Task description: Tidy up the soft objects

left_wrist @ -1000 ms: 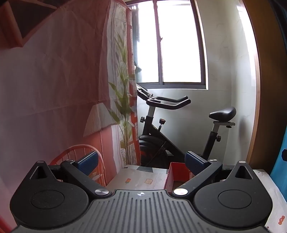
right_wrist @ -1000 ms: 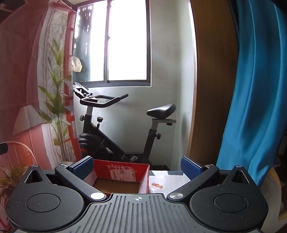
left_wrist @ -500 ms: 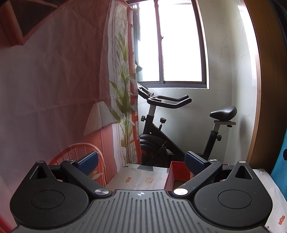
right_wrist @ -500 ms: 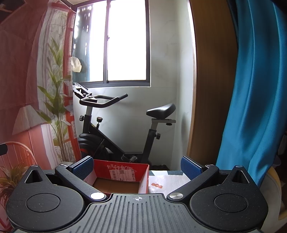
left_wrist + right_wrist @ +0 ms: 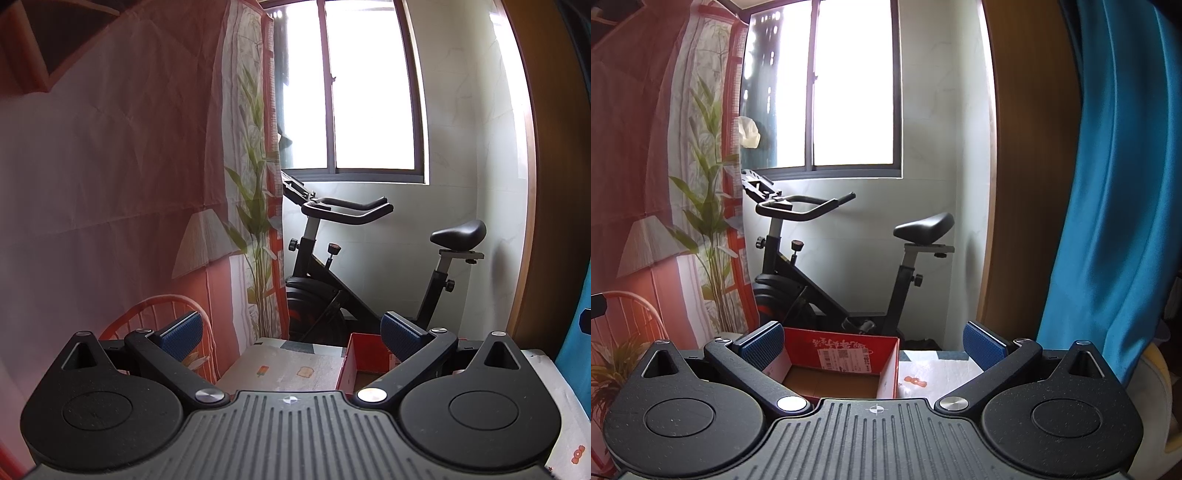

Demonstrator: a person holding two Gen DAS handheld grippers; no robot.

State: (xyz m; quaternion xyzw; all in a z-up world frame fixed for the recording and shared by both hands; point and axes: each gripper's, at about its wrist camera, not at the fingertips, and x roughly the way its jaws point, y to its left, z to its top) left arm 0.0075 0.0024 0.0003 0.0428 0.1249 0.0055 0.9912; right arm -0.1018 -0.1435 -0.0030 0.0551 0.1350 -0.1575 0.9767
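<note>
A red cardboard box (image 5: pixel 846 352) stands open on the table, its inside showing only brown cardboard. It also shows in the left wrist view (image 5: pixel 364 356). My right gripper (image 5: pixel 873 343) is open and empty, held level above the near side of the box. My left gripper (image 5: pixel 291 332) is open and empty, held above the table to the left of the box. No soft object is in view.
The table (image 5: pixel 280 365) has a patterned cloth. A black exercise bike (image 5: pixel 820 258) stands behind it under a window. A printed pink backdrop (image 5: pixel 110 184) hangs on the left, and a blue curtain (image 5: pixel 1115 184) on the right, beside a wooden door frame (image 5: pixel 1023 166).
The left wrist view has shifted very slightly to the left. The right gripper and the box have not visibly moved.
</note>
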